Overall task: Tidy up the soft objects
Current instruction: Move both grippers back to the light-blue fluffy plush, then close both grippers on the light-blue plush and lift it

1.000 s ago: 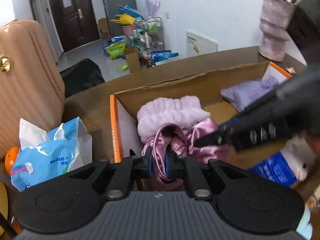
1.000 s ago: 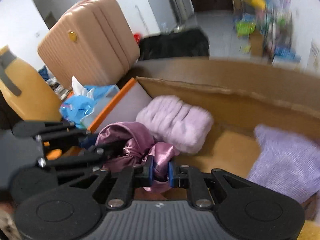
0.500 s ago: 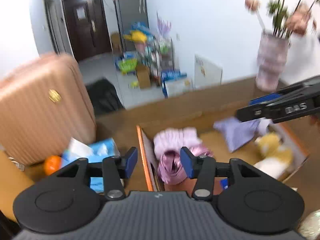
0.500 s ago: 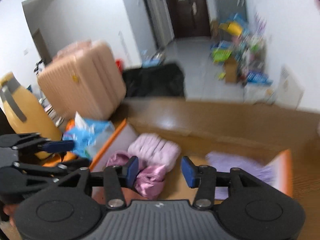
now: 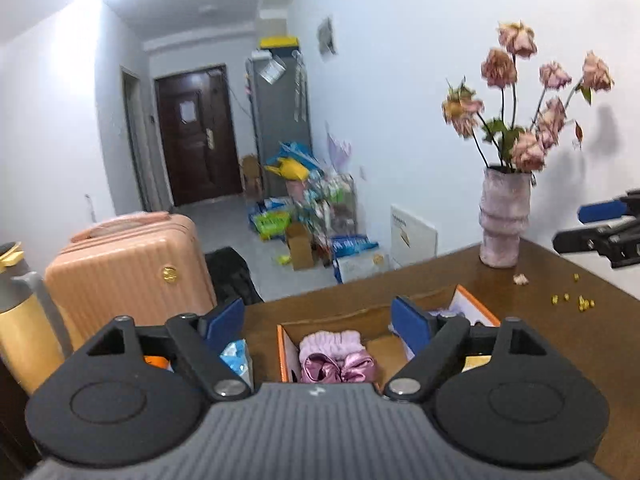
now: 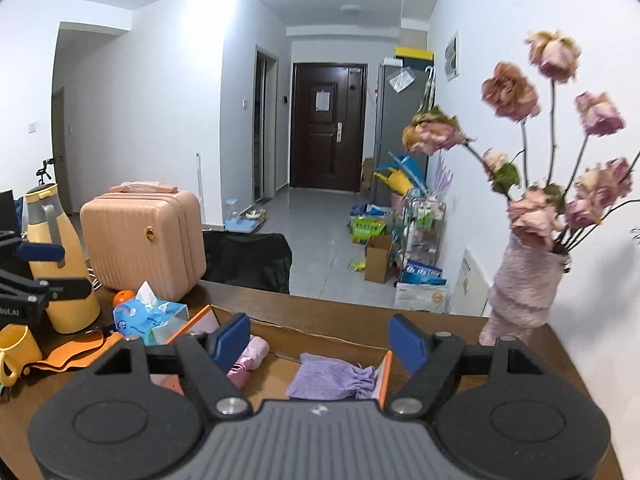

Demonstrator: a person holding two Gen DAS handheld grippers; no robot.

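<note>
The satin cloth [image 5: 340, 367] has been released and both grippers raised above the cardboard box [image 5: 286, 354]. The left gripper [image 5: 318, 320] and right gripper [image 6: 320, 338] are seen opening, empty. The cloth is left inside the box, against the fluffy pink item [image 5: 332, 338].

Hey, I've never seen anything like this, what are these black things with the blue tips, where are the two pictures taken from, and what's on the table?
There is no robot here. A person holds a hand-held gripper in each hand, and each has a wide-angle camera looking forward along its two fingers. One picture is from the left gripper, the other from the right gripper. The blue tips are their finger pads.

Both grippers' jaws are opening, with nothing between them.

On the brown table sits an open cardboard box holding soft things: a shiny pink satin cloth, a fluffy pink item and a lilac knitted pouch. Around it are a tissue pack, a yellow bottle, a pink suitcase and a vase of dried flowers.
</note>
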